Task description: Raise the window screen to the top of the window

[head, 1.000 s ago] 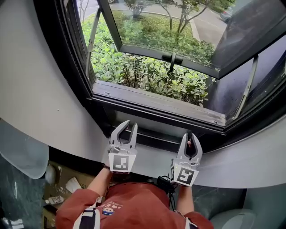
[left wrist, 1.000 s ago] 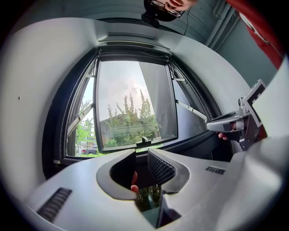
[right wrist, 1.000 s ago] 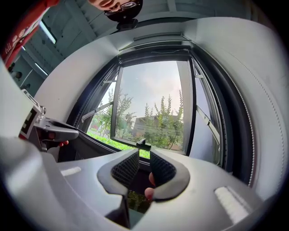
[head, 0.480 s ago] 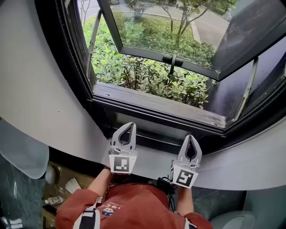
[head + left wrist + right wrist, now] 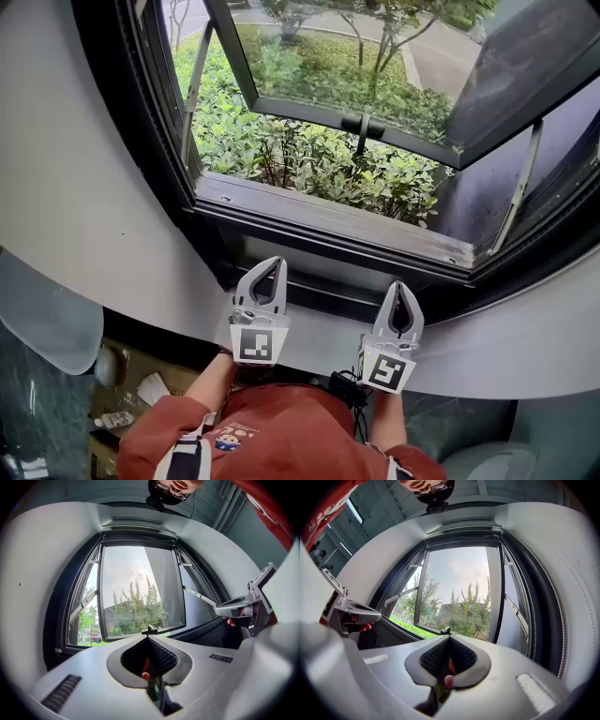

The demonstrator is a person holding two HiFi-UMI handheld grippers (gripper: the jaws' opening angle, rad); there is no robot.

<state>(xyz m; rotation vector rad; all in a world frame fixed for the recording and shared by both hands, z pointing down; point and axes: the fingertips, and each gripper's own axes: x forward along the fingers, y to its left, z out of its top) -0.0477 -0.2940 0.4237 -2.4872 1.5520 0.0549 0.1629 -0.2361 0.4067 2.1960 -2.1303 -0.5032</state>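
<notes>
While the person's red top (image 5: 281,433) fills the bottom of the head view, both tools are held side by side and well apart from each other, low in front of the window. The left gripper (image 5: 275,263) has its fingers brought fully together; its own view shows the ribbed pads meeting at the tip with nothing caught between them. The right gripper (image 5: 401,286) is in the same state, with its fingers pressed tip to tip and empty in its own view. Each one's marker cube (image 5: 256,344) faces up toward the head camera. Both point at the foot of the black window frame, where a dark rail (image 5: 323,293) runs just past the fingertips; whether either tool touches it cannot be told. Beyond the rail lies the weathered sill (image 5: 328,220). Farther out, the glass sash (image 5: 319,66) is swung outward from the top, its handle (image 5: 361,122) is at the middle of the lower edge, and a metal stay (image 5: 518,183) props it on the right. Green shrubs (image 5: 309,161) show plainly through the opening. A curved grey surround (image 5: 487,349) wraps the recess on both sides. As for the window screen, no view shows its mesh, so its place cannot be told for sure.
</notes>
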